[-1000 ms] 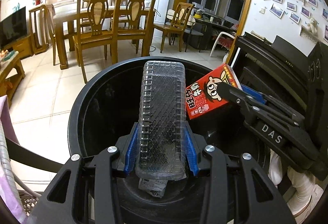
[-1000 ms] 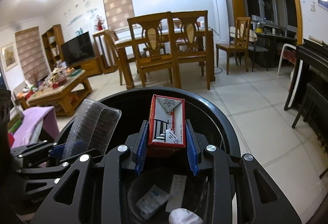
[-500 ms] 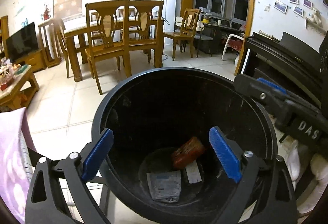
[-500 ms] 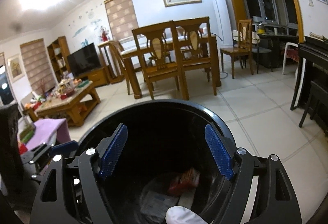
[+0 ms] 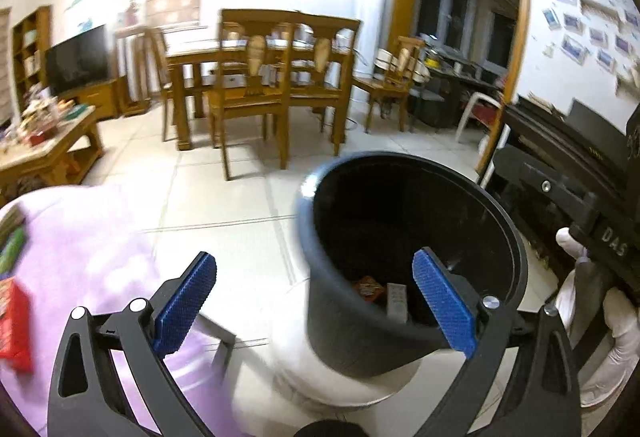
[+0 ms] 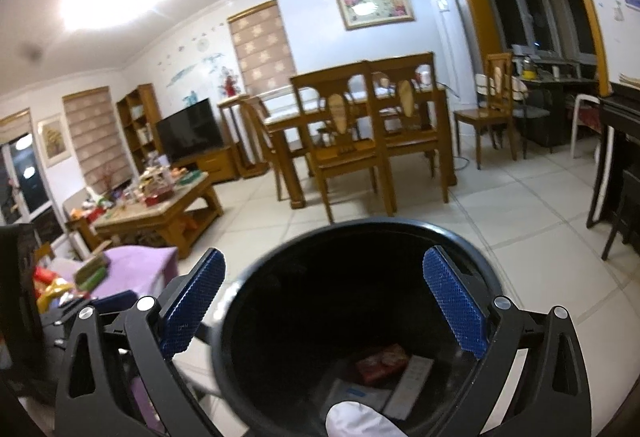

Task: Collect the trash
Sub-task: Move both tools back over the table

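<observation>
Left wrist only: gloved hand (image 5: 612, 321).

The right tongs (image 6: 324, 305) are opening over the black bin (image 6: 472, 249), nothing between the blue pads (image 6: 454, 307). At the bin's bottom lie a red carton (image 6: 382, 361) and white papers (image 6: 414, 381). A purple cloth (image 6: 136, 269) lies left.

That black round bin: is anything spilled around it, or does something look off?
Nothing stands out. The black round plastic bin stands upright on the pale tiled floor, with a red snack packet and paper scraps lying inside at the bottom. No litter shows on the visible floor beside it.
</observation>
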A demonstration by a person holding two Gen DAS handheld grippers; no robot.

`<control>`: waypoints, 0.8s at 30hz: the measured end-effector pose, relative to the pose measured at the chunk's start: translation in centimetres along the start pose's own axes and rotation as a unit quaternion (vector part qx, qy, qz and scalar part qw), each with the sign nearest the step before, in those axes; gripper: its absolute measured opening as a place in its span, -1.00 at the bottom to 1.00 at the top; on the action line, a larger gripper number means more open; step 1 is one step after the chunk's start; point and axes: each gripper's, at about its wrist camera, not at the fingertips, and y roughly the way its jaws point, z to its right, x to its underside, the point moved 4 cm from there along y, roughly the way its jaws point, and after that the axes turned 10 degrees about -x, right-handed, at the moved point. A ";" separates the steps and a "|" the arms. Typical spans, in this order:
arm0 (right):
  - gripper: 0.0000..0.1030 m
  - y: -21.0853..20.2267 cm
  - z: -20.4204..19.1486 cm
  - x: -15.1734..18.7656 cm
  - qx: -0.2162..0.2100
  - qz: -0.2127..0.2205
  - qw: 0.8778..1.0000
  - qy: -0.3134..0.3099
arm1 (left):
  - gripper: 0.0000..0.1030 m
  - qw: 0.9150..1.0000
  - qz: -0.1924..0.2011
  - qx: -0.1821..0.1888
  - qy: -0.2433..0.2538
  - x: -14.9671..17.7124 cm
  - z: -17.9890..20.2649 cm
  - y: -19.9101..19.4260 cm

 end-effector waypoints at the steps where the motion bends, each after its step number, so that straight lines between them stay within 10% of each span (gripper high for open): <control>1: 0.90 0.2 -0.8 -0.2 -0.006 -0.002 1.000 -0.004 | 0.90 1.000 0.002 -0.005 -0.008 0.0 -1.0 -0.6; 10: 0.90 3.4 -13.9 0.4 -0.099 -0.043 0.992 -0.059 | 0.90 0.989 0.034 -0.107 -0.092 2.6 -15.7 -8.9; 17: 0.90 7.5 -26.9 3.4 -0.169 -0.113 0.973 -0.106 | 0.90 0.951 0.028 -0.254 -0.174 7.1 -29.4 -15.0; 24: 0.90 13.1 -37.4 8.2 -0.192 -0.211 0.946 -0.153 | 0.90 0.919 -0.074 -0.321 -0.214 11.8 -38.8 -14.0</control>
